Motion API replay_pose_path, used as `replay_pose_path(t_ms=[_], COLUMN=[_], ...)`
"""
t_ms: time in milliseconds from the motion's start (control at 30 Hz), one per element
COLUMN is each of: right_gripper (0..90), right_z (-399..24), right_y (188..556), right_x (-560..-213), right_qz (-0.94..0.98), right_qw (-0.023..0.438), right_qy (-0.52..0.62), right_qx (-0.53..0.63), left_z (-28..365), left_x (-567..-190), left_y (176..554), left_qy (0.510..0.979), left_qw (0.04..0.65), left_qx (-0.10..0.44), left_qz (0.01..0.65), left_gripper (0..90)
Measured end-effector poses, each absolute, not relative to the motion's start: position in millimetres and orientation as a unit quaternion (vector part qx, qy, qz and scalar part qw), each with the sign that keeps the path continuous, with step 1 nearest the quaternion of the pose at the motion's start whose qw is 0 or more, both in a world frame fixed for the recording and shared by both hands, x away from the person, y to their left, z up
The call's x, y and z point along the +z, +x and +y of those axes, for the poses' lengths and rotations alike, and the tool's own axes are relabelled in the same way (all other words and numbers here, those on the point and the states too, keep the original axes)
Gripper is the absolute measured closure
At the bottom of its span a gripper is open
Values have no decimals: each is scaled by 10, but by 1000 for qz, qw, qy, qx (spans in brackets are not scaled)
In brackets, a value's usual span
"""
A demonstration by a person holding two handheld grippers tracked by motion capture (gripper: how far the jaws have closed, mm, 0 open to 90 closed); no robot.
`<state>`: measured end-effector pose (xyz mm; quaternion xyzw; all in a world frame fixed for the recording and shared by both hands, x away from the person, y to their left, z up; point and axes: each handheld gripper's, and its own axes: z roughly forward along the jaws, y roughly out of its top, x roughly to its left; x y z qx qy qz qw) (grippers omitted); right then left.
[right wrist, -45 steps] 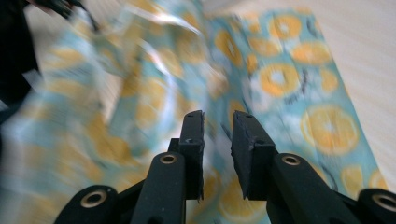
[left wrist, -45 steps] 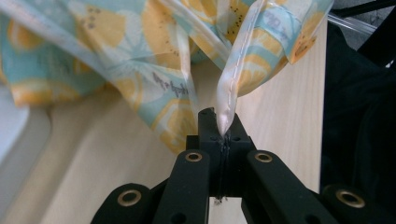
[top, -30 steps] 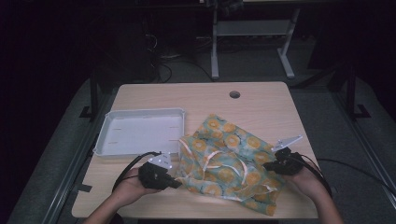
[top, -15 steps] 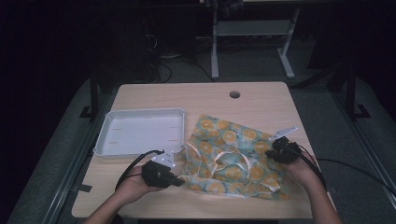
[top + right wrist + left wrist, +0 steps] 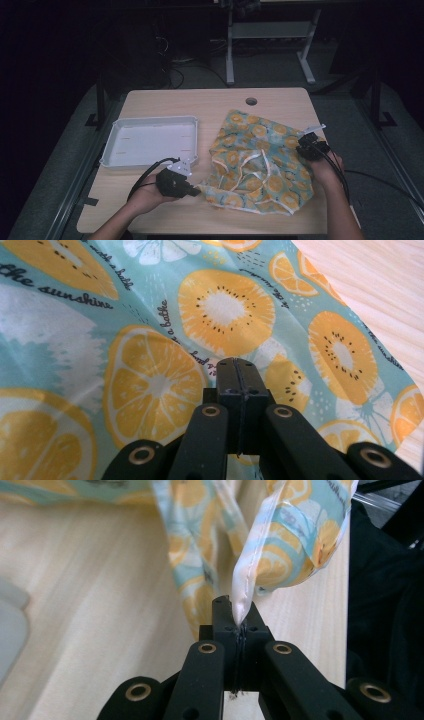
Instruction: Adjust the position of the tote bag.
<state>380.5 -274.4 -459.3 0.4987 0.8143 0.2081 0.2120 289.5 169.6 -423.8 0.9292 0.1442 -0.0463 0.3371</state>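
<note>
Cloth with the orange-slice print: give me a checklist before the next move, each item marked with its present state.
1. Left gripper shut on the cloth's white hem: ok.
2. Right gripper shut, with cloth actually pinched: cannot tell.
3. Cloth spread flat: not ok, creased and bunched in the middle.
4. Cloth wholly on the table: ok.
5. White tray apart from the cloth: ok.

A light wooden table (image 5: pixel 165 215) with a round hole (image 5: pixel 251 101) near its far edge is carrying a white tray (image 5: pixel 150 141) at left-centre of the frame and a citrus-print cloth (image 5: pixel 260 165) sprawling at right-centre.
</note>
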Motion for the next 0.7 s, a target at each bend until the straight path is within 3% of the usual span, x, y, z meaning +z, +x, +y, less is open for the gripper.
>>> replay_pose_path(t_ms=[67,133,333,433,600,700], right_gripper=[900,900,897,840,844,875], right_z=[-2749,-2765,-2763,-2742,-2695,-2601], right_y=[3811,3809,3698,3567,3255,3036], right_x=[-4592,-4589,-4393,-4234,-4007,-3937], right_qz=[811,812,809,811,817,829], right_qw=[211,204,179,169,146,133], right_qy=[504,503,488,474,441,409], right_qx=[208,215,274,300,342,357], left_z=[1709,1762,1897,1905,1868,1799], left_x=[-4246,-4215,-4017,-3931,-3791,-3682], left_y=[2858,2852,2853,2883,2987,3056], left_qy=[927,925,904,898,892,887], left_qw=[341,348,391,403,414,427], left_qx=[-44,-41,-27,-18,0,5], left_qz=[148,148,170,174,179,175], left_gripper=[858,737,642,590,605,691])
